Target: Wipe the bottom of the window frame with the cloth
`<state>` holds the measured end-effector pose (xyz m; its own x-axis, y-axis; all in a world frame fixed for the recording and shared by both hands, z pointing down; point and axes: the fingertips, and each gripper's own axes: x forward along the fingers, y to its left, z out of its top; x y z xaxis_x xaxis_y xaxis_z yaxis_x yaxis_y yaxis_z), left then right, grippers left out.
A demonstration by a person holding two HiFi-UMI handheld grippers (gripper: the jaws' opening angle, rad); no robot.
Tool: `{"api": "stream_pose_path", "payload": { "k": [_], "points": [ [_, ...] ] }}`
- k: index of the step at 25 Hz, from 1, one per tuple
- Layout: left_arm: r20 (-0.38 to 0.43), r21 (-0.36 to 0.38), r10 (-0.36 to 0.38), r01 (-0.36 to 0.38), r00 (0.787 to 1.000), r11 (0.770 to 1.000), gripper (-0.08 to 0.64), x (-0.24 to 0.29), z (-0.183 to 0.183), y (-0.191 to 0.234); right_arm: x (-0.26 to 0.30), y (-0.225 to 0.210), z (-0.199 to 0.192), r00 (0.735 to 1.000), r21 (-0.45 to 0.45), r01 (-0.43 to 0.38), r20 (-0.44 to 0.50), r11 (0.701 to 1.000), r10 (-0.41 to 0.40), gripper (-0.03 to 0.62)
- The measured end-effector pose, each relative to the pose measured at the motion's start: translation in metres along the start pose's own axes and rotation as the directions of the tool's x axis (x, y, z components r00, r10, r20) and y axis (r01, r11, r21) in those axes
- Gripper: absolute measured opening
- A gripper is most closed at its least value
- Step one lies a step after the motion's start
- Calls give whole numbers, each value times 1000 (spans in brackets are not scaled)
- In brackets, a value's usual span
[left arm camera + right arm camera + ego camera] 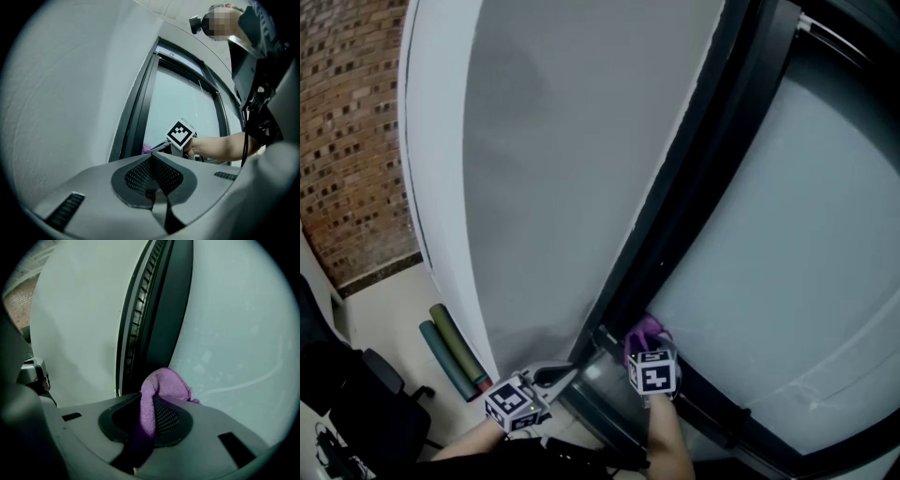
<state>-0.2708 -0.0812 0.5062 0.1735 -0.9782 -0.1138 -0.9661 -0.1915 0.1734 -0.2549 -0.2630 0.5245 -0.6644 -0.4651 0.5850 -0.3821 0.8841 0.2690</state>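
Note:
A purple cloth (645,332) is bunched against the black window frame (694,187), where the frame meets the frosted glass (787,234). My right gripper (643,345) is shut on the cloth (161,385), which spills out over its jaws beside the frame (159,310). My left gripper (565,373) is a short way to the left by the white wall, apart from the cloth; its jaws are shut and hold nothing. The left gripper view looks over its shut tips (151,157) at the right gripper's marker cube (180,132) and a bit of cloth (146,149).
A white wall panel (562,141) runs along the frame's left side. Two rolled green mats (455,352) lie on the floor below left, near a black seat (366,403). A brick wall (347,141) stands at far left. A person's forearm (220,145) holds the right gripper.

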Motion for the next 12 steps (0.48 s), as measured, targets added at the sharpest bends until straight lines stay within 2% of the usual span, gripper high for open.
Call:
{"api": "stream_pose_path", "payload": {
  "k": [5,12],
  "points": [
    [-14,5,-31,31,999,1000,2,7,1,-6,-14,-7,0,999,5,23,27,1000,-23,75],
    [-23,3,-78,78,997,997,2,17,0,-17,-29,-21,-21,999,61,49,16,997,-50,75]
  ]
}}
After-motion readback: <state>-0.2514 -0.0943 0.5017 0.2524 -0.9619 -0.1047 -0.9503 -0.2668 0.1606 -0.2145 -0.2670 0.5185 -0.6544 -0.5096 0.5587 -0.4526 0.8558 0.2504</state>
